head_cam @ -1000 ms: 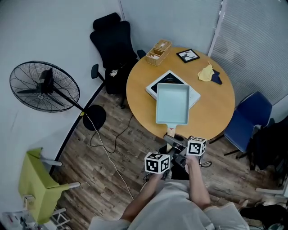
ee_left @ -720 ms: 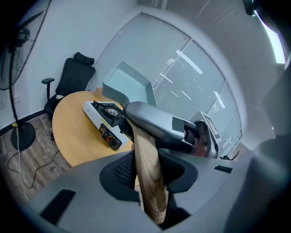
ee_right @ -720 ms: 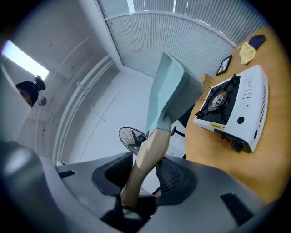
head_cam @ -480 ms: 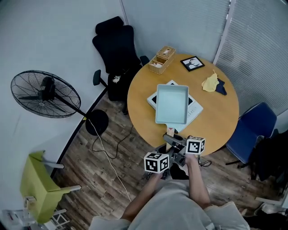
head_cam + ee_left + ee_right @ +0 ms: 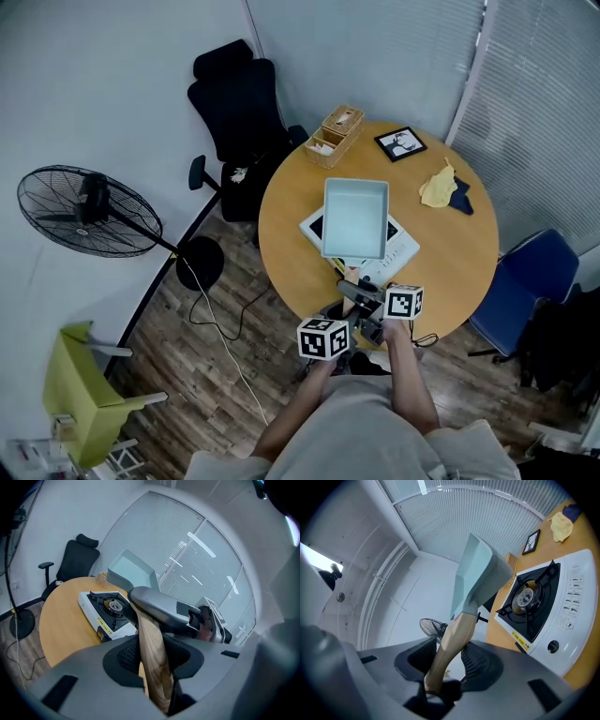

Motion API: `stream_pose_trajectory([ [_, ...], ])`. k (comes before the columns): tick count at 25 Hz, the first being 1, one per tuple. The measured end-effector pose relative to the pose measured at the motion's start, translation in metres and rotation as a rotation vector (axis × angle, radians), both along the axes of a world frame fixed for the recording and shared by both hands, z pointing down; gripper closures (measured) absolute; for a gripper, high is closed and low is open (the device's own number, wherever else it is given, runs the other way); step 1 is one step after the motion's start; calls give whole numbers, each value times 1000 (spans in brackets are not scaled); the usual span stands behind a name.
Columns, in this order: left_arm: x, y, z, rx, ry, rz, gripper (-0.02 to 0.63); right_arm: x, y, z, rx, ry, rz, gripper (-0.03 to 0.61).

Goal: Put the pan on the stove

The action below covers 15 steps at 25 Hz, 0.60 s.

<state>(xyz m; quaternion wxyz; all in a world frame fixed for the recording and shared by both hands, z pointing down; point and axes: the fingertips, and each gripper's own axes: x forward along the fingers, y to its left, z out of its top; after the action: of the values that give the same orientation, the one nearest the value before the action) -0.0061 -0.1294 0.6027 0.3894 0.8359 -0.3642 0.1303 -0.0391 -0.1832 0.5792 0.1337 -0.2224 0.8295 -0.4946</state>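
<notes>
The left gripper (image 5: 152,656) and right gripper (image 5: 450,658) both clamped the wooden handle (image 5: 457,634) of a pale teal, rectangular pan (image 5: 355,216), held just ahead over the stove (image 5: 399,251).

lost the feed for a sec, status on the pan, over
Copy: left gripper and right gripper both clamped on wooden handle. Holding pan aloft over stove, not set down. Bare burner, nothing in the way.

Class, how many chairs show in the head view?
3: a black office chair upper left of the round wooden table, a blue chair at its right, a lime-green chair bottom left. Others may be hidden.
</notes>
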Motion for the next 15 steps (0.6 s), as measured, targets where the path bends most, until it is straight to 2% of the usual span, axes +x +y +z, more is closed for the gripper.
stream_pose_trajectory([
  [15, 17, -53, 30, -83, -4, -48, 486, 19, -54, 42, -131, -25, -13, 405],
])
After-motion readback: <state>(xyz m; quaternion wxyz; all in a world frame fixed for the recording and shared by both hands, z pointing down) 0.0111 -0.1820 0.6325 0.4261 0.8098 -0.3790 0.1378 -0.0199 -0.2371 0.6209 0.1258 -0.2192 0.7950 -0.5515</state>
